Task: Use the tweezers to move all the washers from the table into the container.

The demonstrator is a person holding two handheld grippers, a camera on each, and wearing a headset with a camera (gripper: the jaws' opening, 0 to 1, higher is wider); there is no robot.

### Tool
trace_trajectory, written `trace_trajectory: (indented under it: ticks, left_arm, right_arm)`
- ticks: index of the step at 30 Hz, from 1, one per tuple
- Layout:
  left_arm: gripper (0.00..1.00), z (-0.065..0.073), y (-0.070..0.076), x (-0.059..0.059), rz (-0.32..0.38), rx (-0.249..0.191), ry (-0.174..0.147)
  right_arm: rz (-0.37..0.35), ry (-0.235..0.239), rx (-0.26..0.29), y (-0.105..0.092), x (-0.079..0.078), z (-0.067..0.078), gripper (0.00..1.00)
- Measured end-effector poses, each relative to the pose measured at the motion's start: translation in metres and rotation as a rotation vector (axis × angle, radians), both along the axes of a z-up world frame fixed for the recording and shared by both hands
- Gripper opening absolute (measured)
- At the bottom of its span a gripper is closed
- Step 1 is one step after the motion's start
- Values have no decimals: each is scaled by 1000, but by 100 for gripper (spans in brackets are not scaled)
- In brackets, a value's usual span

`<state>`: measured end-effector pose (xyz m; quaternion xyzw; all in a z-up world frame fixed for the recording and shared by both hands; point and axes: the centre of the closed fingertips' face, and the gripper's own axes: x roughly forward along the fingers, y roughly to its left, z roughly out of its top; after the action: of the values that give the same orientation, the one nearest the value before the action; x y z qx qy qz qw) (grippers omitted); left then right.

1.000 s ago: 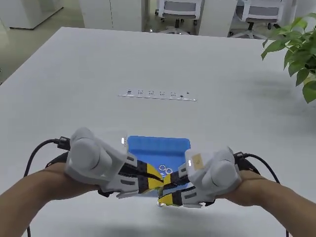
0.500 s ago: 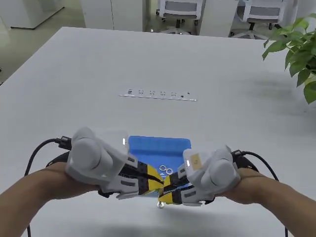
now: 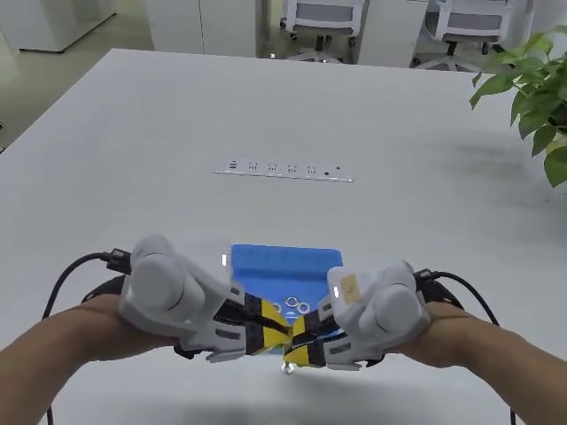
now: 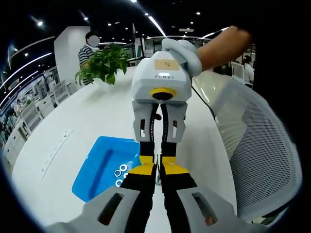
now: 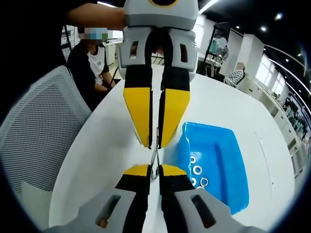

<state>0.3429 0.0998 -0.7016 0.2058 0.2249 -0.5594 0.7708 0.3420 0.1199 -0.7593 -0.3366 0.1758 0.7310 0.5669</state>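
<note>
Right gripper (image 4: 156,158), centre of left gripper view: small dark print on white body under tan label (image 4: 165,64), reads approx. "HENSE", letters uncertain. Tan label: logo mark only, illegible. No other legible text.

Open-plan office, bright and even light.
- Big pale-grey table (image 3: 266,106) across most of head view, outlet strip (image 3: 282,169) flush in middle.
- Plant (image 3: 532,80) at right edge, leaves over tabletop.
- Office chairs (image 3: 323,18) at top, past far edge.
- White cabinet (image 3: 49,22) upper left, light floor (image 3: 35,84) below it.
- Left gripper view: white mesh chair (image 4: 257,141) on right, white pillar (image 4: 68,48) upper left, dark ceiling with strip lights (image 4: 156,25) plus small spots.
- Right gripper view: seated person (image 5: 97,58) upper left, another person (image 5: 237,73) upper right.
</note>
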Motion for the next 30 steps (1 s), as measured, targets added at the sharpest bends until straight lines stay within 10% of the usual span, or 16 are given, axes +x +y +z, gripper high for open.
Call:
trace_trajectory:
  ticks: [30]
  left_arm:
    - [81,4,21,1,179,-134,55]
  right_arm:
    - [-43,18,35,-5,9,34,8]
